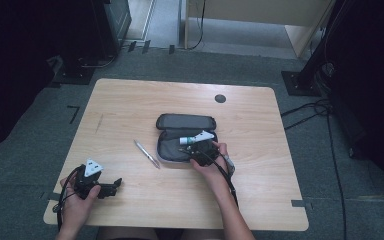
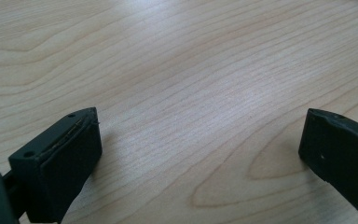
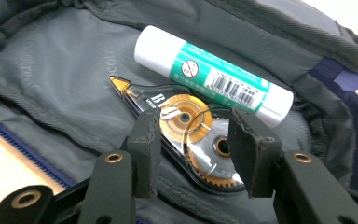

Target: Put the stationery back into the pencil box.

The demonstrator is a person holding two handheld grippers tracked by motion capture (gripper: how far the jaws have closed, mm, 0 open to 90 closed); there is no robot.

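An open dark pencil case (image 1: 172,150) lies at the table's middle, its grey lining (image 3: 51,70) showing in the right gripper view. Inside it lie a white-and-green glue stick (image 3: 214,77) and a clear correction tape dispenser (image 3: 186,119) with gold gears. My right gripper (image 3: 193,140) reaches into the case, its jaws closed against the dispenser's two sides. In the high view this right gripper (image 1: 196,149) sits over the case beside the glue stick (image 1: 190,140). A silver pen (image 1: 146,153) lies on the table left of the case. My left gripper (image 1: 115,187) rests open at the near left corner, over bare wood (image 2: 200,93).
The case's lid (image 1: 185,121) is folded back behind it. A dark round grommet (image 1: 220,98) sits near the far edge of the wooden table (image 1: 130,100). Cables (image 1: 310,112) trail on the carpet to the right.
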